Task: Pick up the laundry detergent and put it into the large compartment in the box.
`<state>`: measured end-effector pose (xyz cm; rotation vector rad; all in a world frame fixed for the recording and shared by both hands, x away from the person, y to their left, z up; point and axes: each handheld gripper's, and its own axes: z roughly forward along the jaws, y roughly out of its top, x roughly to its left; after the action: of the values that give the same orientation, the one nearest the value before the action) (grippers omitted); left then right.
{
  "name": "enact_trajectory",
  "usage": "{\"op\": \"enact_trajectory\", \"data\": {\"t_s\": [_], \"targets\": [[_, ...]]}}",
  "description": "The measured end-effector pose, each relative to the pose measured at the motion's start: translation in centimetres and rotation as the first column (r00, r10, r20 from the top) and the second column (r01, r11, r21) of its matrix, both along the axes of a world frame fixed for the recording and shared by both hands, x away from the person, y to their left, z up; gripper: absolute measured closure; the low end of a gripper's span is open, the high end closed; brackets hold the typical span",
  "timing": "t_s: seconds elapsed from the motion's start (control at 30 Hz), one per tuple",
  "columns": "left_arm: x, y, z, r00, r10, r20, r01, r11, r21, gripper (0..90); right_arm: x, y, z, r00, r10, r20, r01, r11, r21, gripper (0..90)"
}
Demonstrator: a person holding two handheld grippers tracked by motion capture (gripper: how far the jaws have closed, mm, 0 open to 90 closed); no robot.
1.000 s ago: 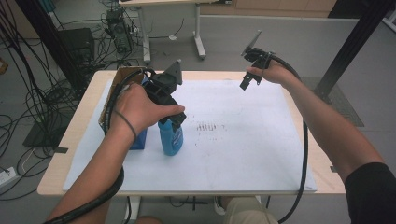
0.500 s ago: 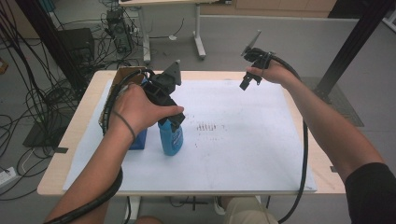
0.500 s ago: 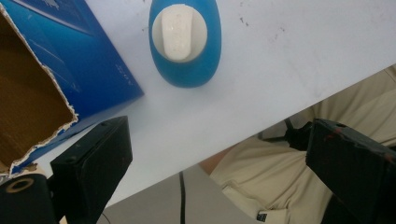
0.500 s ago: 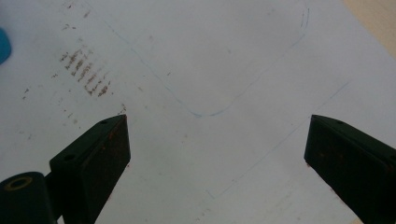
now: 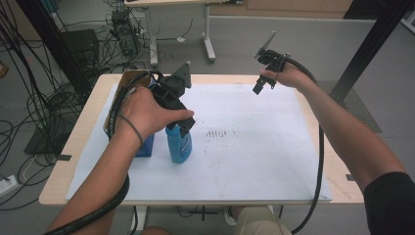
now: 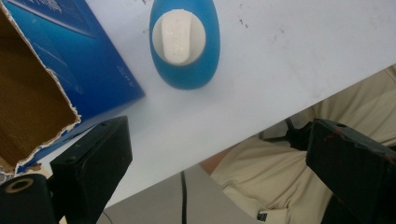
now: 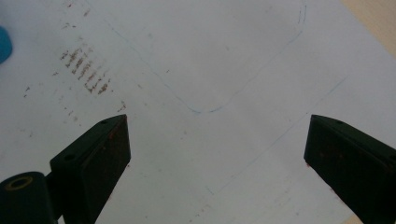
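Observation:
A blue bottle with a white cap stands upright on the white sheet, touching a blue box. My left gripper hangs just above the bottle. In the left gripper view its jaws stand wide open, with the bottle ahead of them and nothing between them. My right gripper is held in the air over the sheet's far right part, open and empty. A blue sliver of the bottle shows at the left edge of the right gripper view.
The blue box has a torn open top showing brown cardboard. Dark smudges and a faint pen outline mark the sheet. The person's trousers lie past the table's near edge. Cables and a black post surround the table.

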<state>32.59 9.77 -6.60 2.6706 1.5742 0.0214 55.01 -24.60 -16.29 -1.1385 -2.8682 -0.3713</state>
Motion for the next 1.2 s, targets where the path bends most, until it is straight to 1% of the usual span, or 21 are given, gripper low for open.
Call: {"op": "enact_trajectory", "data": {"t_s": [0.27,0.6,0.73,0.9,1.13,1.2], "targets": [[0.0,-0.1,0.4,1.0000,-0.002,0.002,0.002,1.0000,0.007,7.5,0.0,0.1,0.0,1.0000,0.004,0.000,-0.004,1.000,0.003,7.2],[0.1,0.0,0.4,1.0000,0.001,0.004,-0.001,1.0000,0.004,7.4,-0.1,0.3,0.0,1.0000,0.005,0.000,-0.005,1.000,0.000,7.2],[0.5,0.2,0.1,0.9999,0.008,0.007,-0.008,1.0000,-0.005,7.4,-0.1,0.3,0.0,1.0000,0.007,0.000,-0.007,1.000,0.001,7.2],[1.2,0.3,-0.2,1.0000,0.006,-0.004,-0.006,0.9999,-0.013,7.4,-0.2,0.6,0.0,0.9999,0.014,0.000,-0.014,1.000,-0.006,7.2],[2.4,0.1,-0.3,1.0000,-0.001,0.000,0.001,1.0000,-0.009,7.3,-0.2,0.8,0.0,0.9997,0.022,-0.001,-0.022,1.000,-0.008,7.3],[2.8,-0.1,-0.2,0.9999,-0.013,0.004,0.013,0.9999,-0.002,7.3,-0.3,0.8,0.1,0.9998,0.018,-0.002,-0.018,1.000,-0.009,7.5]]}}
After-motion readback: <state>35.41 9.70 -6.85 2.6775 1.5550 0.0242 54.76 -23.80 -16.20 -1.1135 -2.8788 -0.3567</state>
